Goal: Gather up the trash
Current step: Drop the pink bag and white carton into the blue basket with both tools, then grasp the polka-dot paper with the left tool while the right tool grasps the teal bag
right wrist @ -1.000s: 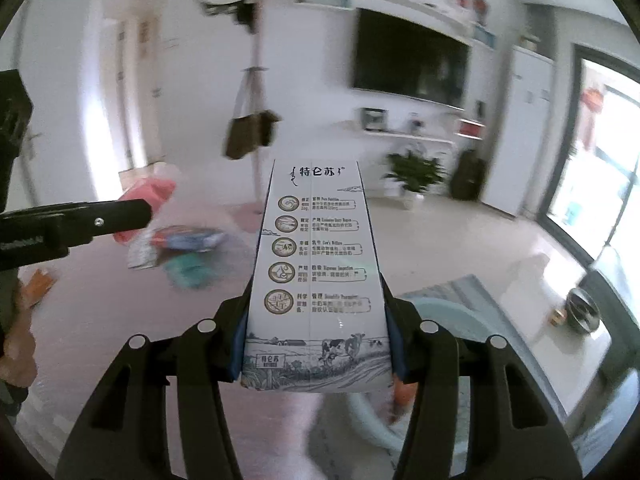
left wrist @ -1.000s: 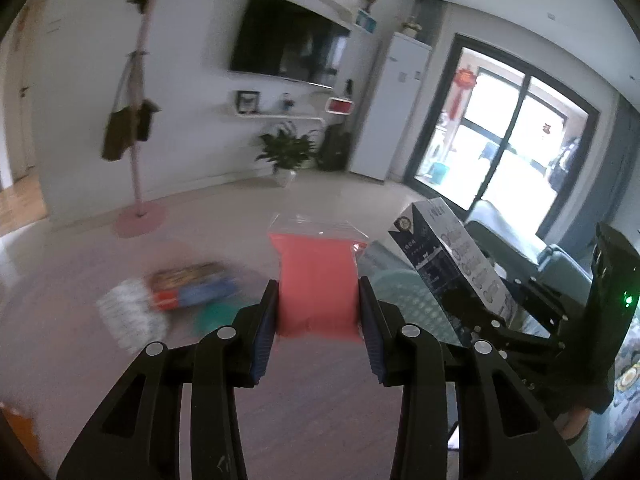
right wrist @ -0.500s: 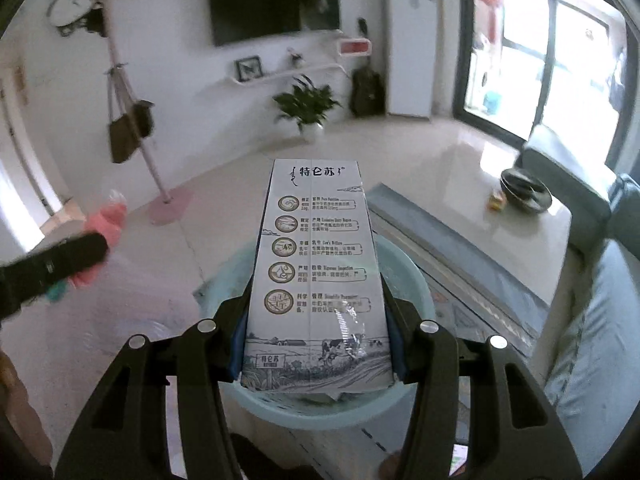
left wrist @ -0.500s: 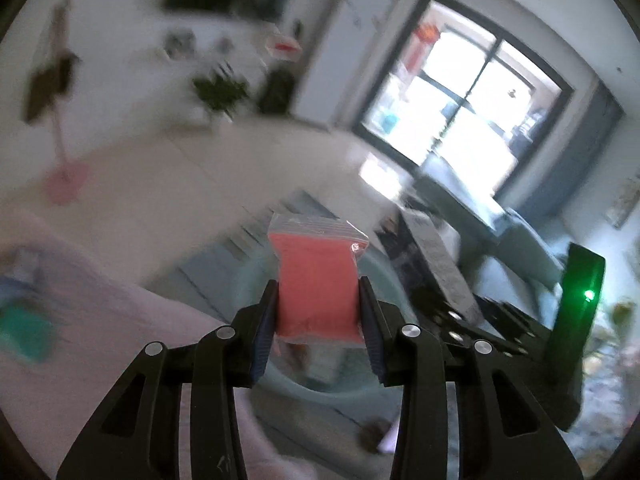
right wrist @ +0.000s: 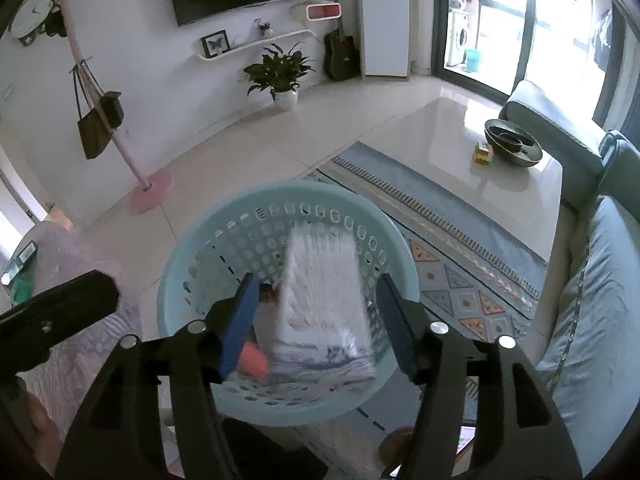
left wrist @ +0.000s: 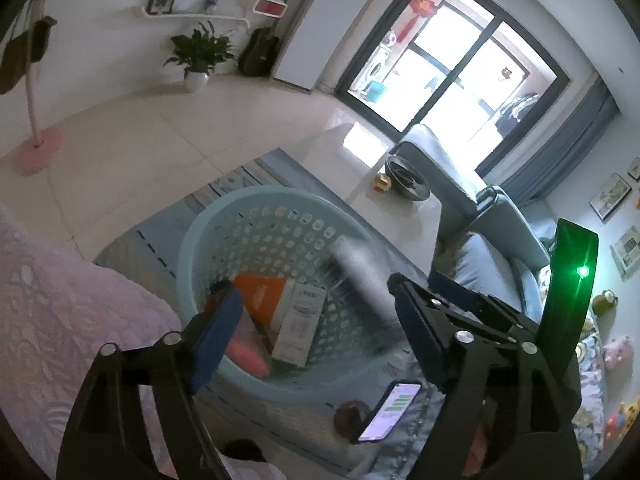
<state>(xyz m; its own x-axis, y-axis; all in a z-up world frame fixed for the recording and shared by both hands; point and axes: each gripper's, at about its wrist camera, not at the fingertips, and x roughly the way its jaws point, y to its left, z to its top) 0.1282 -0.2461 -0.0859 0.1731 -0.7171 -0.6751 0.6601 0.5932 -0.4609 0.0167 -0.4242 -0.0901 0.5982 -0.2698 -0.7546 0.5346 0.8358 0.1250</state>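
Note:
A light blue perforated basket (left wrist: 200, 236) (right wrist: 192, 248) stands on a rug below both grippers. My left gripper (left wrist: 316, 328) is open and empty above it. The pink bag (left wrist: 246, 354) (right wrist: 253, 361) lies at the basket's bottom, beside an orange box (left wrist: 260, 294) and a white carton (left wrist: 298, 324). My right gripper (right wrist: 316, 324) is open. The milk carton (right wrist: 322, 296) is blurred between its spread fingers, dropping into the basket. It shows as a grey streak in the left wrist view (left wrist: 362, 276).
A pink quilted surface (left wrist: 52, 320) lies at left. A phone (left wrist: 390, 410) lies on the rug near the basket. A glossy coffee table (right wrist: 472, 160) holds a dark bowl (right wrist: 512, 142). A blue-grey sofa (right wrist: 592, 300) runs along the right.
Both grippers swung over the basket and opened. The pink bag left the left gripper and lies in the basket. The milk carton left the right gripper and is falling.

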